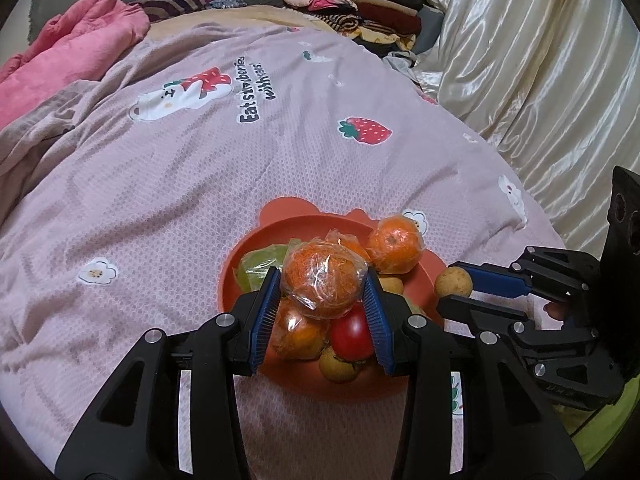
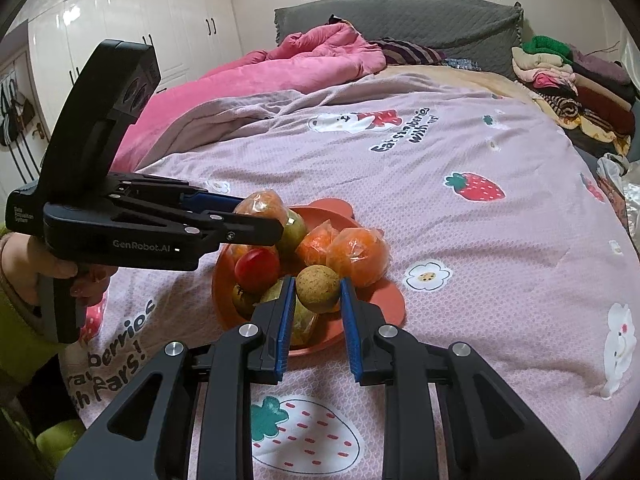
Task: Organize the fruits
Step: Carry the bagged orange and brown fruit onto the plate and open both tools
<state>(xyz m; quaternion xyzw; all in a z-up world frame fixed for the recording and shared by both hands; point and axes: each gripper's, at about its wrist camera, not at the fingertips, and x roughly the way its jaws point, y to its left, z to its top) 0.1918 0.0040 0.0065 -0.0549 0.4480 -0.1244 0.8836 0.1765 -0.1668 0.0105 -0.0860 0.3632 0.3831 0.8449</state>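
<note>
Holding two fruits at once, we had both grippers poised over the orange plate point(image 1: 244, 258) on the bed point(image 1: 168, 184). The left gripper point(image 1: 320, 280) had its fingers closed on a plastic-wrapped orange point(image 1: 320, 280), one blue pad pressed to each side of it, and the fruit sat near the fingertips, not deep in the throat. The right gripper point(image 2: 318, 289) had its fingers clamped on a small brown round fruit point(image 2: 318, 289), again right at the tips.

Below the left fingers lay the rest of the pile: a red tomato point(image 1: 352, 334), more wrapped oranges point(image 1: 394, 246), a green fruit point(image 1: 260, 266) in film and another small brown fruit point(image 1: 338, 366). From the right wrist view, the plate point(image 2: 384, 300) sat just beyond and under the right fingertips.

We judged the step in hand to be carrying each fruit to its place. To do it well we needed a steady squeeze, since the film on the orange looked slippery and loose, and it could slide between the pads. The brown fruit was round and hard-looking, so a tip grip could let it roll out; we thought it best to keep the fingers level and move slowly. The two grippers were near each other, so we wanted separate paths.
</note>
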